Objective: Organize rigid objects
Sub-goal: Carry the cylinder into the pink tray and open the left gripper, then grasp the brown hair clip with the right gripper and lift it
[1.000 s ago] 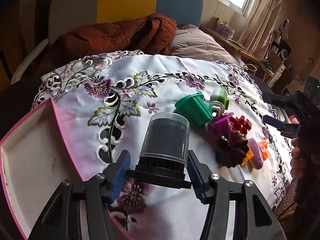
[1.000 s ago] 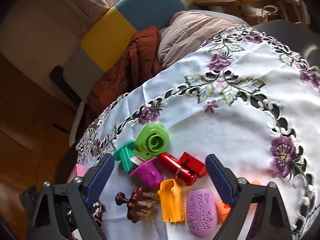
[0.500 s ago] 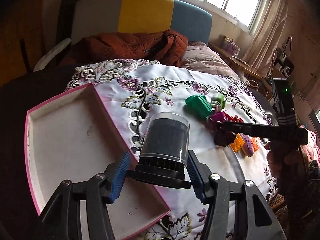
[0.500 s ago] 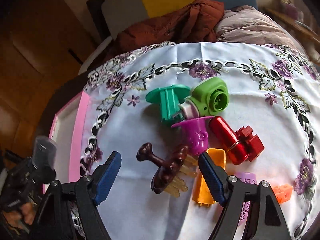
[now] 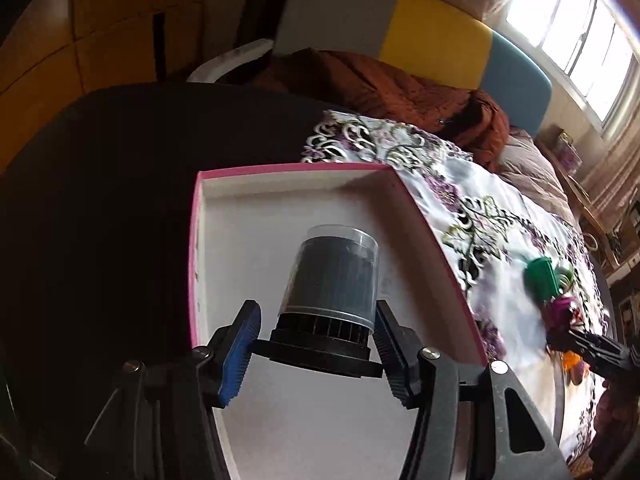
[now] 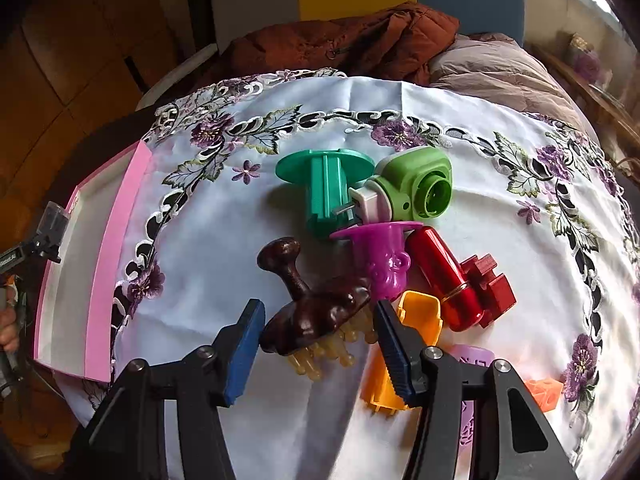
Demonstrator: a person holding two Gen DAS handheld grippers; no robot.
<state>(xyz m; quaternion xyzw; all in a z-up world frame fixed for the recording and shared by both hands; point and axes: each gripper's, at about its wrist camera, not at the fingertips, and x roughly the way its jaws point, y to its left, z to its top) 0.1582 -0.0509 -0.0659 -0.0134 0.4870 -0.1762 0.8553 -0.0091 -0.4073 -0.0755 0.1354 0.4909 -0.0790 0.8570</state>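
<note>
My left gripper (image 5: 316,352) is shut on a black cylinder with a clear cap (image 5: 332,280) and holds it above the pink-edged white tray (image 5: 248,208). My right gripper (image 6: 320,344) is open around the dark brown massager (image 6: 312,312), its pads on either side of the head. Behind it lie a teal spool (image 6: 324,192), a green round-mouthed piece (image 6: 420,188), a purple piece (image 6: 384,260), a red cylinder (image 6: 440,272), a dark red block (image 6: 488,284), a yellow piece (image 6: 404,352), a lilac oval (image 6: 472,360) and an orange cube (image 6: 544,392).
The tray also shows at the left of the right wrist view (image 6: 100,280), over the flowered tablecloth's (image 6: 400,120) edge. A brown jacket (image 6: 344,44) and a pillow (image 6: 500,72) lie behind the table, before a grey, yellow and blue headboard.
My left gripper has swung left with the cylinder from over the cloth to over the tray. My right gripper has moved in to straddle the brown massager.
</note>
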